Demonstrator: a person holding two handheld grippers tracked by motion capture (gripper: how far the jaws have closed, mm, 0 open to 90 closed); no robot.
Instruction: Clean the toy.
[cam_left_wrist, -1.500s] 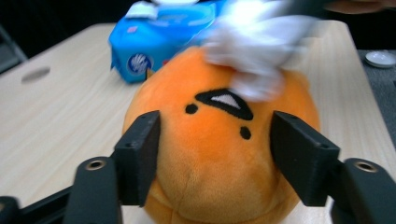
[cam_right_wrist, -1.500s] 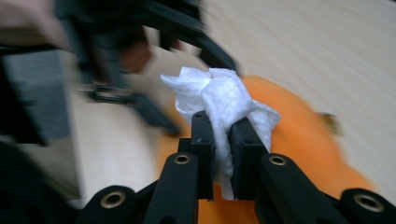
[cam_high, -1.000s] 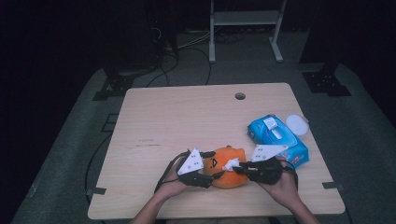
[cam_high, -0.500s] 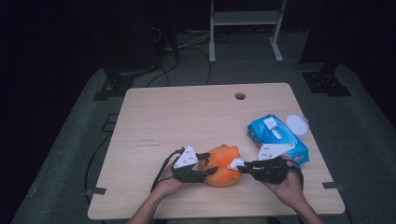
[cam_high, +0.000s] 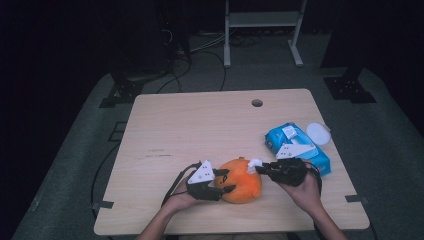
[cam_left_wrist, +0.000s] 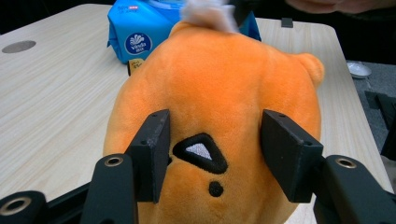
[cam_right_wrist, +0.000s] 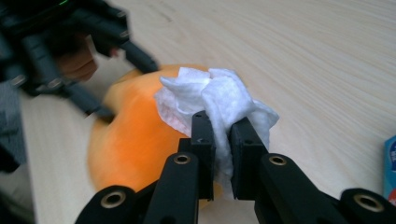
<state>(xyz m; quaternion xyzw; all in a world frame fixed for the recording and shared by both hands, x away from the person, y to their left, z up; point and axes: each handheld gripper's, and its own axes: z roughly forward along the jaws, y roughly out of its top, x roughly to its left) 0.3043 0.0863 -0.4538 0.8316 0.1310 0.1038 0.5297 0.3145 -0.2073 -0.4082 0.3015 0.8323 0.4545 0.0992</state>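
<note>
A pale wooden table (cam_high: 200, 130) with rounded corners and a round cable hole (cam_high: 257, 103) near its far edge stands on grey carpet. Near its front edge, a little right of centre, lies the round orange plush toy (cam_high: 243, 180) with black stitched face marks, resting on the tabletop between the two grippers. To its right, near the right edge of the table, lies a blue soft pack of wet wipes (cam_high: 297, 147), and just beyond that sits a small round white lid (cam_high: 318, 133).

The left gripper (cam_high: 223, 181) comes in from the toy's left side; in the left gripper view its jaws stand either side of the toy's face (cam_left_wrist: 201, 151), pressing into the plush. They have just been closing, with the toy between them, and now stand only partly apart, gripping it.

The right gripper (cam_high: 258, 166) reaches in from the right, at the toy's upper right. Its jaws are closed almost together on a crumpled white wipe (cam_right_wrist: 215, 100), which bulges out past the jaw tips. The wad lies against the orange plush (cam_right_wrist: 126, 140) at the top of the toy.
</note>
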